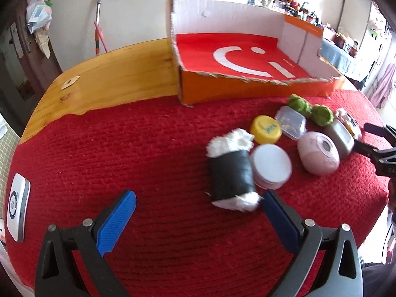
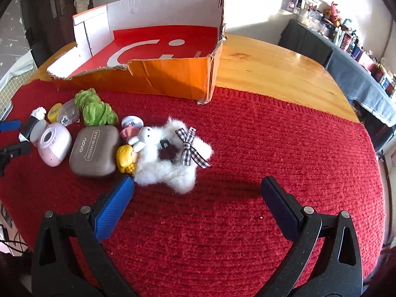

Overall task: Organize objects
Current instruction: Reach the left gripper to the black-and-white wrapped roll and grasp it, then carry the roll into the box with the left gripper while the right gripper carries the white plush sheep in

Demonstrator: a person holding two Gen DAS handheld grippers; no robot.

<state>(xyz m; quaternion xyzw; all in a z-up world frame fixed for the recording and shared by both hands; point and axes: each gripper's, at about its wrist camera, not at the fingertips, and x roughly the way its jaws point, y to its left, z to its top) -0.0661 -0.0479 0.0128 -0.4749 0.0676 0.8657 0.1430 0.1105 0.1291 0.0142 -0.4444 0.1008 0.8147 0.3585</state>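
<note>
Red knitted cloth (image 1: pixel 148 148) covers most of the wooden counter (image 1: pixel 111 79), with a torn orange cardboard box (image 1: pixel 247 89) standing at its far edge, nothing inside it. Left gripper (image 1: pixel 198 205) hovers with fingers spread wide, its right finger just beside a black-wrapped white fluffy roll (image 1: pixel 231 170) next to a yellow cap (image 1: pixel 265 130) and pink case (image 1: pixel 318 153). Right gripper (image 2: pixel 196 190) also has fingers apart, nearing a white plush toy (image 2: pixel 170 158) beside a grey eye-shadow case (image 2: pixel 95 152).

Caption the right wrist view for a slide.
Open right gripper beside a fluffy white plush toy before the empty orange box.
</note>
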